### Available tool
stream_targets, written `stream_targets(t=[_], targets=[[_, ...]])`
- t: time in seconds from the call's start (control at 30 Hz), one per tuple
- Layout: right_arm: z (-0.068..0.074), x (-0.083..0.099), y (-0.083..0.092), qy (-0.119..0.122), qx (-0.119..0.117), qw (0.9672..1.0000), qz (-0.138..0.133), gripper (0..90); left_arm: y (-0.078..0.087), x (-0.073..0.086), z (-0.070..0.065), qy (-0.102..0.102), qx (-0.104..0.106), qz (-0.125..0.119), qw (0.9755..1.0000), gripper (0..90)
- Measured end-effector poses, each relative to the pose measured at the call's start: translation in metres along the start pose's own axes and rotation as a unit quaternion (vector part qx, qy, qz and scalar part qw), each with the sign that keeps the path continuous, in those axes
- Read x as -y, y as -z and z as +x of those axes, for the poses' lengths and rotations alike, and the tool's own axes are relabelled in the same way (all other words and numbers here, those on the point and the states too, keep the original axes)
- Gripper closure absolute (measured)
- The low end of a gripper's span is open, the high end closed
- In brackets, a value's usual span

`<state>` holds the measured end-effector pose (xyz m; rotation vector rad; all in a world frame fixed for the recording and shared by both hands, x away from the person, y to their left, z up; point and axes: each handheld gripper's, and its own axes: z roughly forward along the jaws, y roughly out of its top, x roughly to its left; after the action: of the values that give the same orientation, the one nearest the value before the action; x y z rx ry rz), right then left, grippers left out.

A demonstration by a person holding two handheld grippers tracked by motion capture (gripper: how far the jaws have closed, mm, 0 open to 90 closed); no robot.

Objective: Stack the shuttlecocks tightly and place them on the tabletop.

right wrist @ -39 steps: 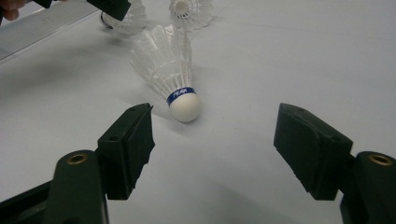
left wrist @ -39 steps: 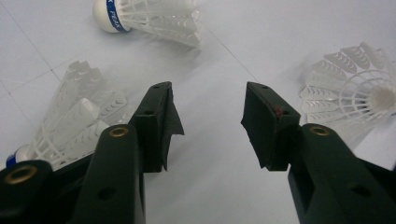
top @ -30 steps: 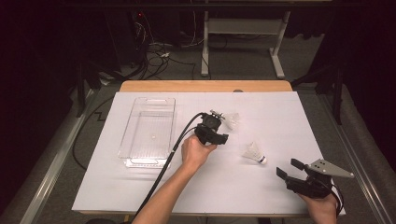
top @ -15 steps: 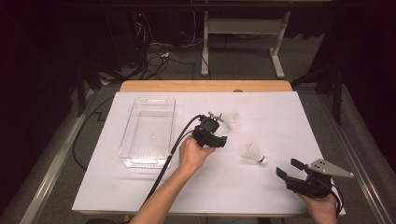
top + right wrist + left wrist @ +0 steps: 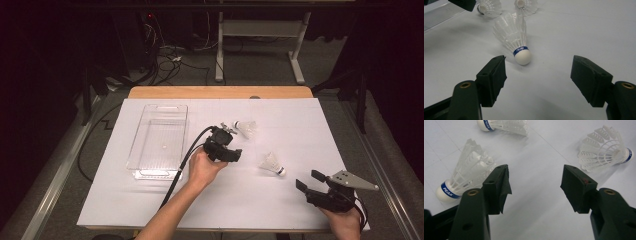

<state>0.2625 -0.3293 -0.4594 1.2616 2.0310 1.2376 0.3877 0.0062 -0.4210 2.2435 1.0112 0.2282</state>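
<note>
Three white shuttlecocks with blue bands lie on the white paper. In the left gripper view one [image 5: 466, 177] lies just left of my left jaw, one [image 5: 504, 125] farther off and one [image 5: 604, 148] at the right. My left gripper [image 5: 536, 173] [image 5: 227, 145] is open; its jaws have just been opening, with bare paper between them. In the high view two shuttlecocks [image 5: 245, 127] [image 5: 272, 164] lie to its right. My right gripper [image 5: 539, 62] [image 5: 312, 187] rests open near the front right corner, and a shuttlecock [image 5: 514, 37] lies cork-first just beyond its jaws.
A clear plastic tray [image 5: 160, 142] with nothing in it stands left of the left hand. The white paper [image 5: 300, 125] covers most of a wooden table [image 5: 220, 92]. The left gripper's black cable [image 5: 180, 170] runs toward the front edge.
The left gripper has shifted slightly toward the near edge. The two shuttlecocks seen from above and the right gripper stay where they were.
</note>
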Motion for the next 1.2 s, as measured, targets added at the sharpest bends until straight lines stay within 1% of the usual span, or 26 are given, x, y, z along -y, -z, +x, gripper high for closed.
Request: stream_targets(t=[0.23,0.37,0.43,0.6,0.67,0.7,0.73,0.83,0.9,0.97,1.0,1.03,1.1,1.17,1.2], targets=[[0.0,0.0,0.0,-0.001,0.001,1.0,0.0,28.8,0.003,0.004,-0.002,-0.007,0.001,0.004,1.0,39.7],[0.0,0.0,0.0,-0.001,0.001,1.0,0.0,28.8,0.005,0.006,-0.004,-0.006,0.005,-0.003,1.0,40.2],[0.0,0.0,0.0,-0.001,0.001,1.0,0.0,28.9,0.006,0.007,-0.004,-0.01,0.005,-0.002,0.9999,40.1],[0.0,0.0,0.0,-0.001,0.001,1.0,0.0,28.8,0.008,0.01,-0.005,-0.008,0.008,0.0,0.9999,38.7],[0.0,0.0,0.0,-0.001,0.001,1.0,0.0,28.9,0.009,0.012,-0.005,-0.009,0.003,0.004,0.9999,35.3],[0.0,0.0,0.0,0.0,0.001,1.0,0.0,28.8,0.009,0.012,-0.005,-0.01,0.001,0.003,0.9999,35.1],[0.0,0.0,0.0,0.0,0.001,1.0,0.0,28.9,0.01,0.013,-0.005,-0.009,0.003,0.005,0.9999,35.1],[0.0,0.0,0.0,0.0,0.001,1.0,0.0,28.8,0.011,0.016,-0.005,-0.01,0.001,0.001,1.0,35.6],[0.0,0.0,0.0,-0.001,0.001,1.0,0.0,28.9,0.013,0.017,-0.005,-0.008,0.005,-0.001,1.0,35.4],[0.0,0.0,0.0,-0.002,0.0,1.0,0.0,28.8,0.014,0.018,-0.006,-0.009,0.002,-0.004,0.9999,35.2],[0.0,0.0,0.0,-0.002,0.001,1.0,0.0,28.8,0.015,0.019,-0.006,-0.008,0.006,-0.003,0.9999,35.1],[0.0,0.0,0.0,-0.003,0.001,1.0,0.001,28.8,0.016,0.02,-0.006,-0.011,0.001,-0.003,0.9999,35.1],[0.0,0.0,0.0,-0.003,0.001,1.0,0.0,28.8,0.016,0.02,-0.006,-0.013,0.003,-0.001,0.9999,35.0],[0.0,0.0,0.0,-0.003,0.001,1.0,0.0,28.8,0.017,0.021,-0.006,-0.015,-0.001,0.001,0.9999,35.4],[0.0,0.0,0.0,-0.003,0.001,1.0,0.0,28.9,0.018,0.022,-0.006,-0.013,0.002,0.002,0.9999,35.5]])
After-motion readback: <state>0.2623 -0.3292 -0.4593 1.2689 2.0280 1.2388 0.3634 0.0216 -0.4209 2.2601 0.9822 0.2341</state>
